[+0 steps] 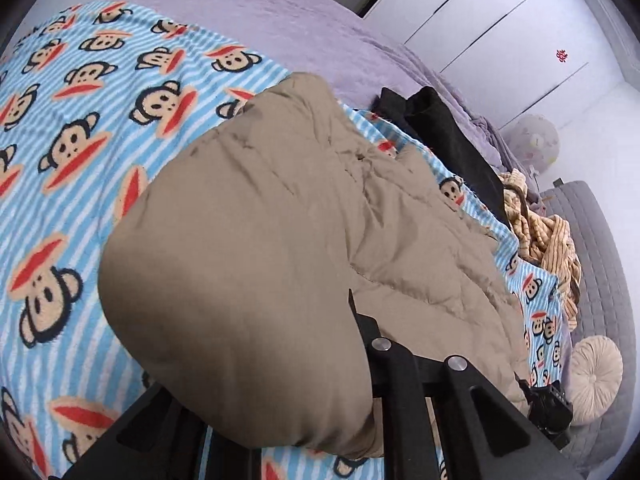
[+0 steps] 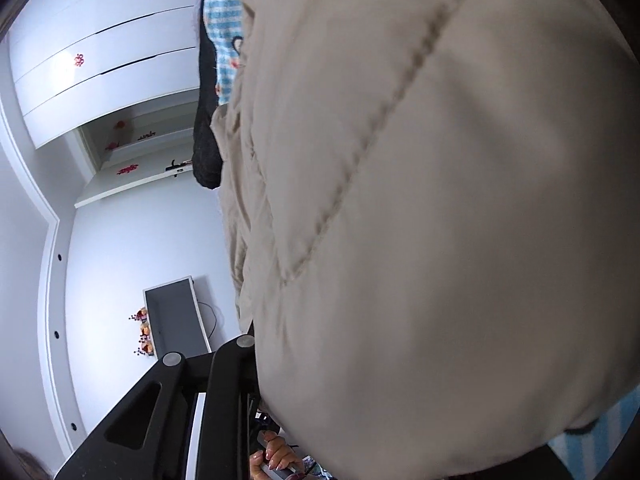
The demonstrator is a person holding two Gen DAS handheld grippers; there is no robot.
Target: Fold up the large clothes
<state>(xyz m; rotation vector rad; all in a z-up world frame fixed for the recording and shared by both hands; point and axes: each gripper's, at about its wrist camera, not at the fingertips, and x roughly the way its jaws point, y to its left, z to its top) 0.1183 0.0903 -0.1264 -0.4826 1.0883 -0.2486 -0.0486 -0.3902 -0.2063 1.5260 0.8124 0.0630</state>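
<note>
White wardrobe doors (image 1: 500, 32) close off the room behind a bed spread with a fleecy monkey-print blanket (image 1: 80, 120), blue-and-white striped. On that blanket lies the coat (image 1: 280, 216), a puffy, quilted tan garment with stitched seams and a smooth shell.

The left gripper (image 1: 360, 360) is clenched on a fold of coat bulging over its fingers, seemingly to lift that edge for a fold. The right gripper (image 2: 256, 384) has its jaws narrowed against the coat's edge where padding swells across the view; it looks clamped on cloth, though the pads are hidden.

Beyond the coat, at the blanket's far edge, lie a black garment (image 1: 448, 132) and a crumpled yellow striped one (image 1: 548, 236), probably awaiting folding.
</note>
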